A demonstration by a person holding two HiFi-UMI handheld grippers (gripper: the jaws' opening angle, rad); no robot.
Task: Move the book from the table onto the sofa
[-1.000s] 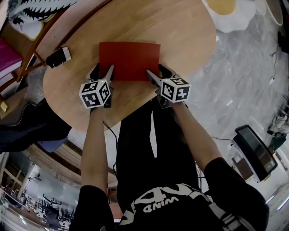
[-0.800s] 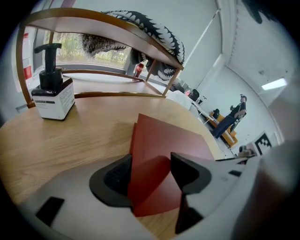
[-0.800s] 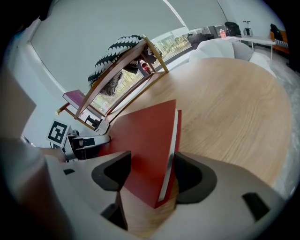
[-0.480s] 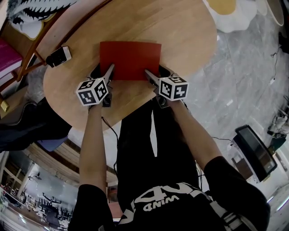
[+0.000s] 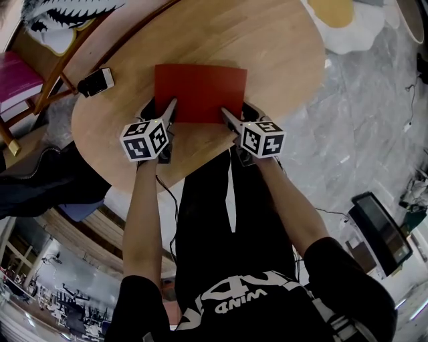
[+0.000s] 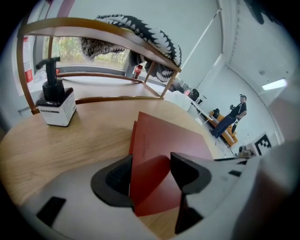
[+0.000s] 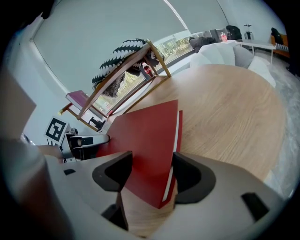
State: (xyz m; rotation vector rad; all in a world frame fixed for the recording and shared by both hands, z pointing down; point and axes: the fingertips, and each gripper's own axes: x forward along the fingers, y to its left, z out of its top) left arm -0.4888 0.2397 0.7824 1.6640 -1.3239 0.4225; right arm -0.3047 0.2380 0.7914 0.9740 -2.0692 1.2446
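Note:
A thin red book (image 5: 200, 92) lies flat on the round wooden table (image 5: 281, 60), near its front edge. My left gripper (image 5: 160, 109) is at the book's near left corner. In the left gripper view the red book (image 6: 168, 136) runs between the open jaws of that gripper (image 6: 150, 168), one jaw on each side of the corner. My right gripper (image 5: 239, 115) is at the near right corner. The right gripper view shows the book (image 7: 145, 126) and its white page edge between the spread jaws of that gripper (image 7: 151, 164).
A dark pump bottle with a white label (image 5: 95, 81) (image 6: 55, 105) stands on the table's left side. A wooden frame draped with a black-and-white striped throw (image 5: 60, 20) stands beyond it. A white sofa (image 7: 220, 54) lies past the table. A monitor (image 5: 378, 227) sits on the floor at right.
The head view has shifted slightly. Both grippers stay at the book's near corners, and the book has not moved on the table.

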